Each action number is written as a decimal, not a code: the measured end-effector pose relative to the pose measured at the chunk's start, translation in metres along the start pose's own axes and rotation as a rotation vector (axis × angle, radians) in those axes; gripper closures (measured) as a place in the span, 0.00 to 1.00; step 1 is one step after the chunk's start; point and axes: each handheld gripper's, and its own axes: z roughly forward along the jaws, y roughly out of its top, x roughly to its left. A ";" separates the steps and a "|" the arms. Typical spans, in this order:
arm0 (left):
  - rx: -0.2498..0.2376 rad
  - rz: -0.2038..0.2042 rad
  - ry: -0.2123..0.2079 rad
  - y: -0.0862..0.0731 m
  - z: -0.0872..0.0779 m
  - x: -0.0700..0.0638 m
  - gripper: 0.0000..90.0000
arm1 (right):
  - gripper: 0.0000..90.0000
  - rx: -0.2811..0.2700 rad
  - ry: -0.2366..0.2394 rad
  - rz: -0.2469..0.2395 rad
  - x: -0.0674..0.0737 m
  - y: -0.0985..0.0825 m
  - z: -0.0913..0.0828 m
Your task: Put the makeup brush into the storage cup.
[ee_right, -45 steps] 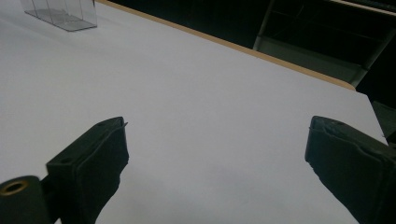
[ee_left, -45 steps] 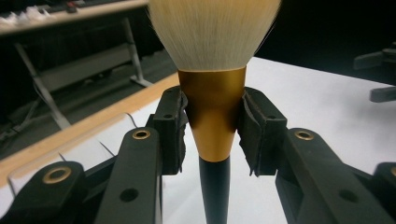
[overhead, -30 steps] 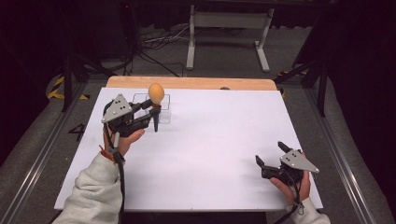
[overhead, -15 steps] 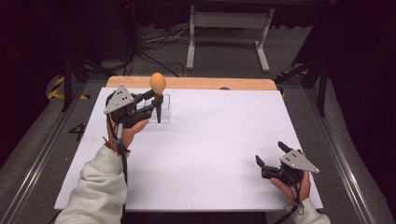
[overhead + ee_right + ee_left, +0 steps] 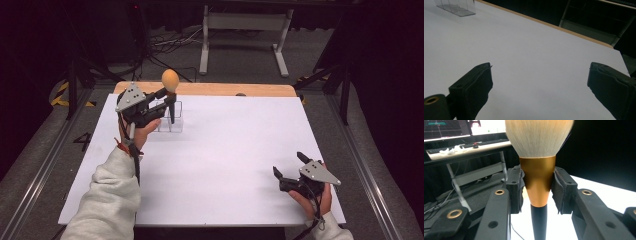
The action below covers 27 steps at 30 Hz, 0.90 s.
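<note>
The makeup brush (image 5: 538,170) is clamped in my left tongs (image 5: 167,102), gripped on its gold ferrule by both black pads (image 5: 514,187), with the pale bristle head fanning out above and the black handle dropping straight down below. From the high view I see the brush upright, its round head (image 5: 170,79) raised above the far left part of the counter (image 5: 235,150), and its handle reaching down toward the clear acrylic organizer (image 5: 169,116) that stands on the white surface there; I cannot tell whether the handle tip is inside a compartment or just over it. My left hand (image 5: 142,131) wraps the tool from behind, grey sleeve (image 5: 107,200) trailing to the near edge. My right tongs (image 5: 287,167) sit well apart, low over the near right corner of the counter, jaws spread wide with nothing between them. In the right gripper view the two dark pads (image 5: 477,85) frame bare white surface, the organizer (image 5: 456,7) at the far upper left, and the wooden edge (image 5: 549,25) of the counter beyond.
</note>
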 end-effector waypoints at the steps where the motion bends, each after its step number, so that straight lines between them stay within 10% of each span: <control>1: -0.008 -0.007 -0.003 0.000 0.002 0.002 0.70 | 0.07 0.003 0.000 0.000 0.000 0.000 0.000; 27: 0.012 -0.029 0.052 -0.001 0.040 0.029 0.70 | 0.08 0.000 0.009 0.003 -0.001 -0.001 0.000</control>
